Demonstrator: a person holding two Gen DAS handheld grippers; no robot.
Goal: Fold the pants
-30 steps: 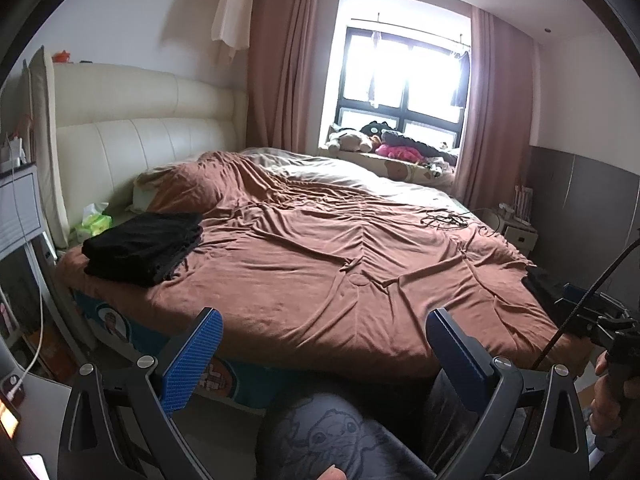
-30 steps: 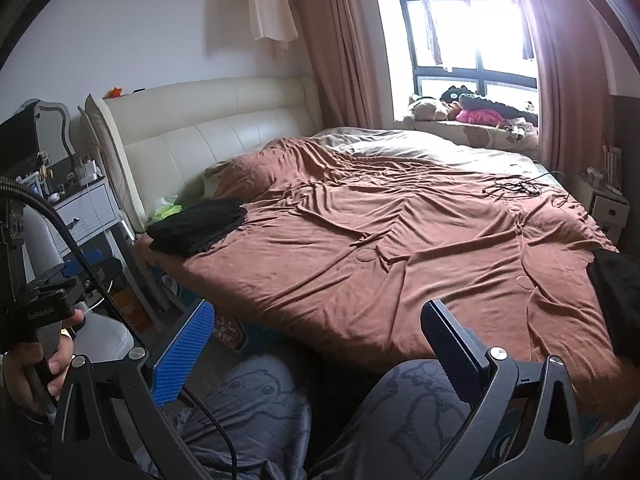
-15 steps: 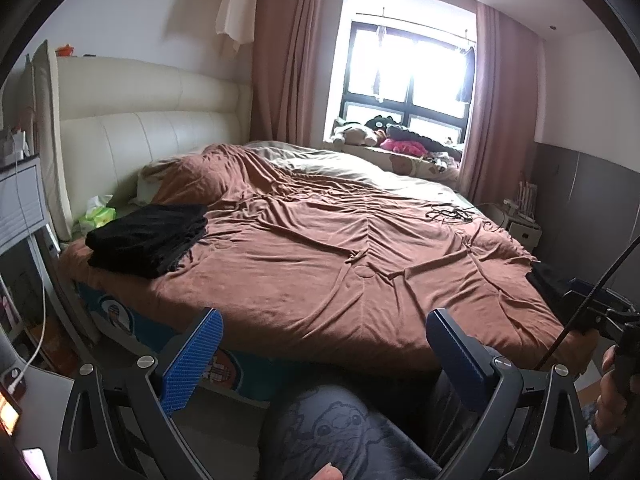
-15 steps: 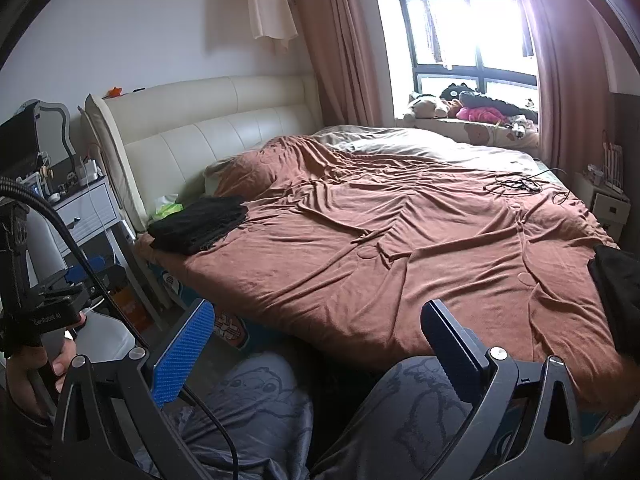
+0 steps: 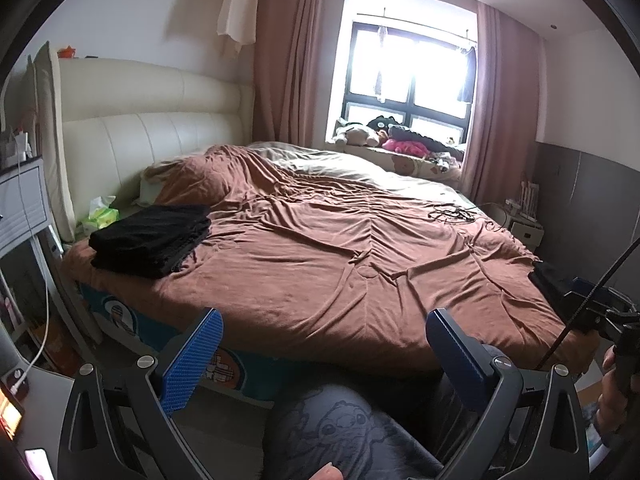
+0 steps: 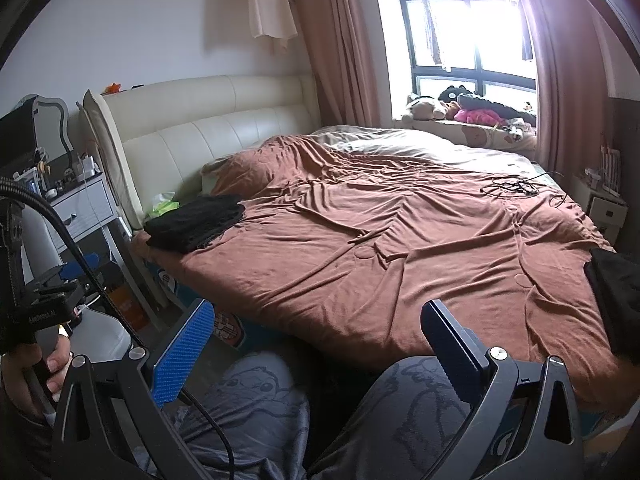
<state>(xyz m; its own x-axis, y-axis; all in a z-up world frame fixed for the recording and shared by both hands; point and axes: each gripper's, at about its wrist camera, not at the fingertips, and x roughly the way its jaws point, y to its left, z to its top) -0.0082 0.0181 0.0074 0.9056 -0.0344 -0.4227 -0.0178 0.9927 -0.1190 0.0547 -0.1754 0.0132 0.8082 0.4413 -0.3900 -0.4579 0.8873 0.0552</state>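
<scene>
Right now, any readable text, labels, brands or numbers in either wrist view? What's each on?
"...AI": end of the white lettering on the black body of the left tongs, seen from the right wrist view; the letters before it are too blurred to read.
Bed-base print: cartoon graphics, any lettering too blurred to read.
Green tissue pack: too small to read.
Nothing else legible.

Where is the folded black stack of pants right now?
The folded black pants lie on the brown bedspread at the bed's near left corner in both wrist views, by the cream headboard and beside the green tissue pack.
</scene>
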